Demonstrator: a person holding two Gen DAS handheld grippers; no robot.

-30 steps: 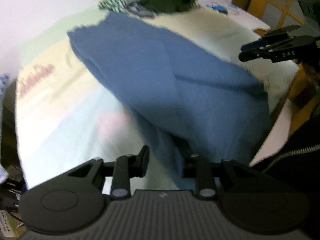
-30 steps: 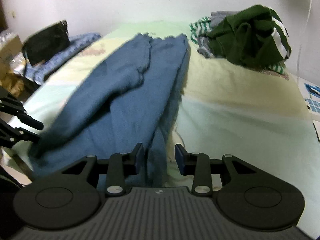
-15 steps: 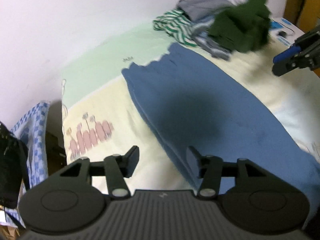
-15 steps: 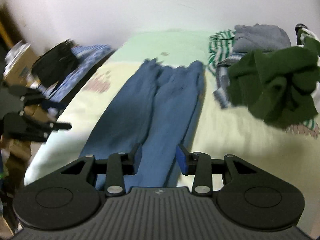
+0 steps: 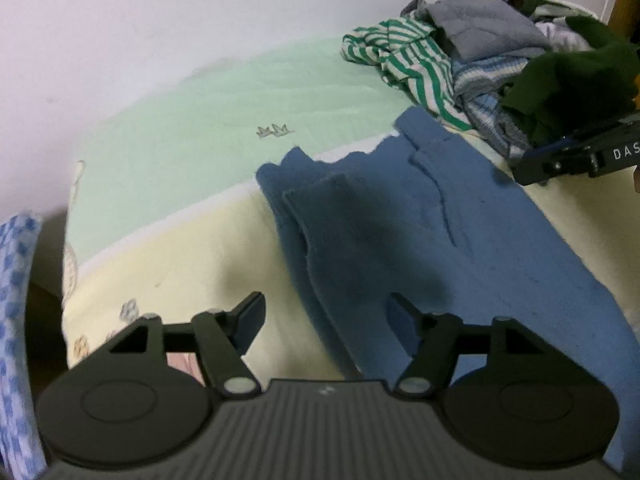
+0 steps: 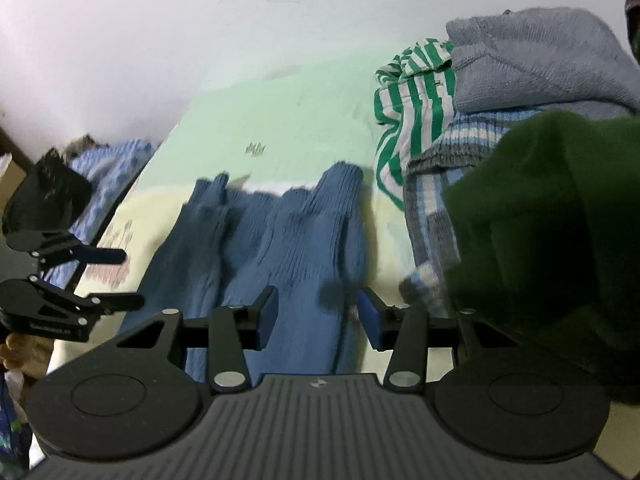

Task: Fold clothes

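Note:
A blue knit garment (image 5: 432, 240) lies flat and lengthwise on the bed, its ribbed far end (image 6: 304, 216) toward the wall. My left gripper (image 5: 324, 316) is open and empty above the garment's left edge. My right gripper (image 6: 316, 312) is open and empty above the garment's right part, close to the clothes pile. Each gripper shows in the other's view: the right one (image 5: 560, 160) at the far right, the left one (image 6: 108, 280) at the far left with its jaws apart.
A pile of unfolded clothes stands at the back right: a green striped shirt (image 5: 404, 60), a grey sweater (image 6: 532, 60), a dark green garment (image 6: 552, 216). The bed sheet (image 5: 192, 128) is pale green and yellow. A blue checked cloth (image 5: 16, 320) and a black bag (image 6: 44, 196) lie left of the bed. A white wall stands behind.
Both grippers have moved forward along the garment toward its far end and the wall. The left jaws have opened wider. The clothes pile is now much closer to the right gripper.

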